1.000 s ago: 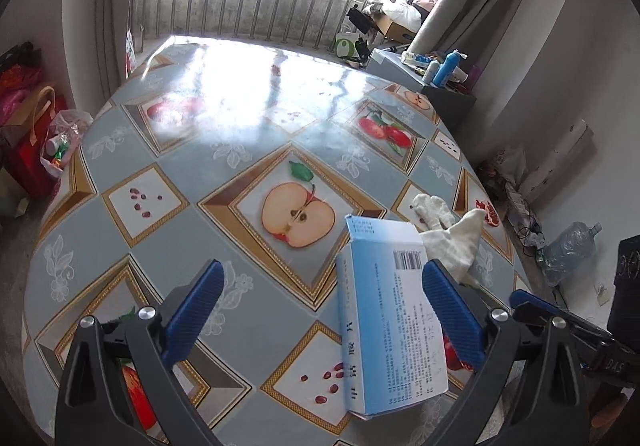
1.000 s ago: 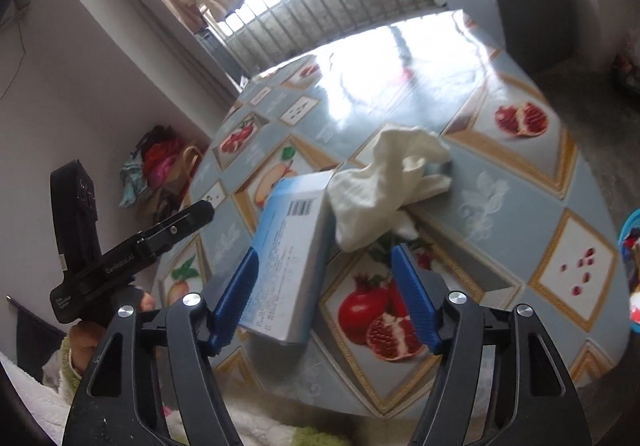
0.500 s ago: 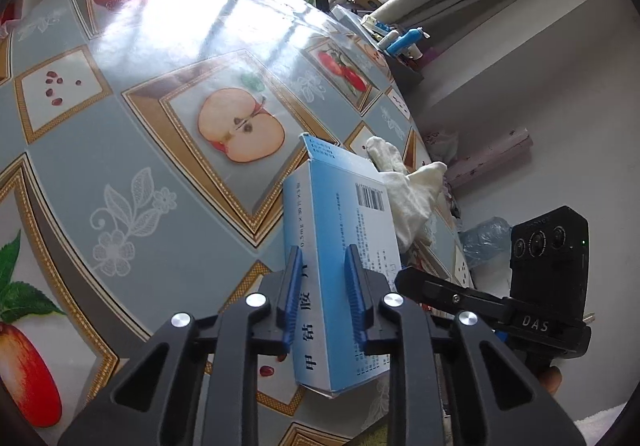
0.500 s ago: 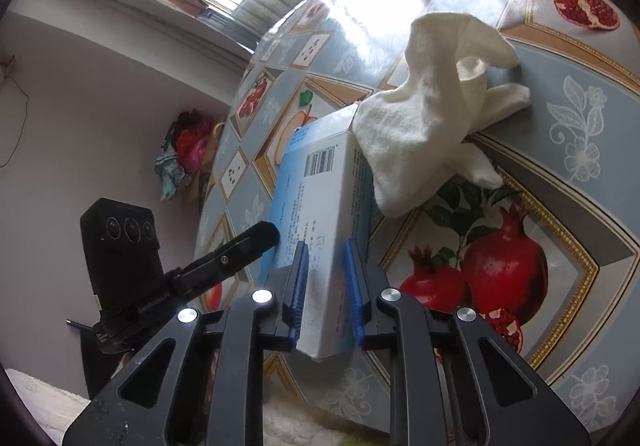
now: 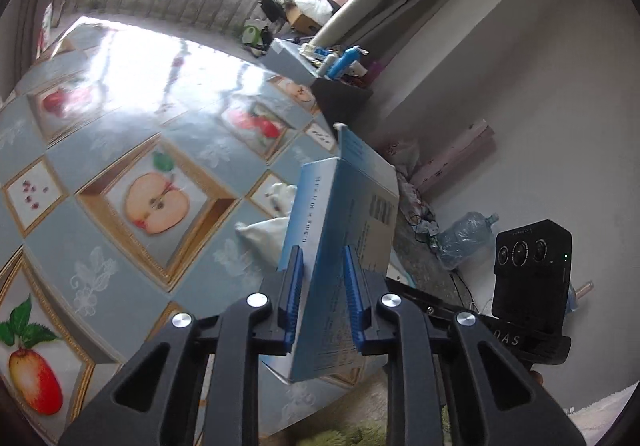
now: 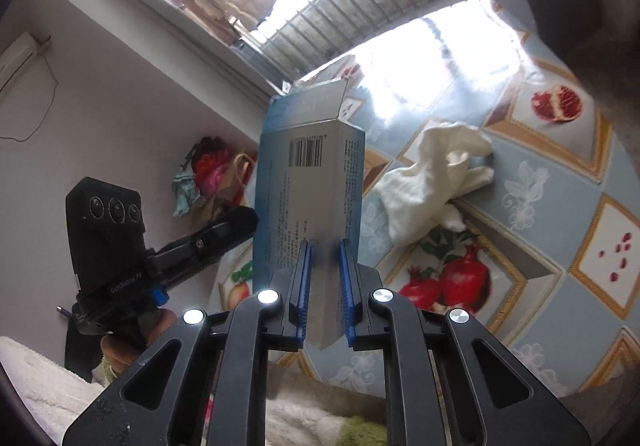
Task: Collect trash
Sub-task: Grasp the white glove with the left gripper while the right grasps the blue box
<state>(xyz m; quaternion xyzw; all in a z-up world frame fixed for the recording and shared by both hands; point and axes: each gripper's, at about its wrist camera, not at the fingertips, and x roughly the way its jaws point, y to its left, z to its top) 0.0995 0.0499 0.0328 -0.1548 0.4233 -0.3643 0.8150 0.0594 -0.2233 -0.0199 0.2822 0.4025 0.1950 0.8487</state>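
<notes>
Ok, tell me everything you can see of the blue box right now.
The blue box looks like thin printed cardboard, pale blue fading to white, with a barcode and small print on one face and a line of characters down a narrow side. Its top flap stands open. It is lifted off the table, roughly upright and slightly tilted. Both grippers clamp its lower end: the left hand-held gripper and the right hand-held gripper. The white cloth lies on the table behind it.

A fruit-patterned tablecloth (image 5: 100, 150) covered the table. A plastic water jug (image 5: 466, 236) lay on the floor at three o'clock; a grey cabinet (image 5: 340, 98) stood at one o'clock.
</notes>
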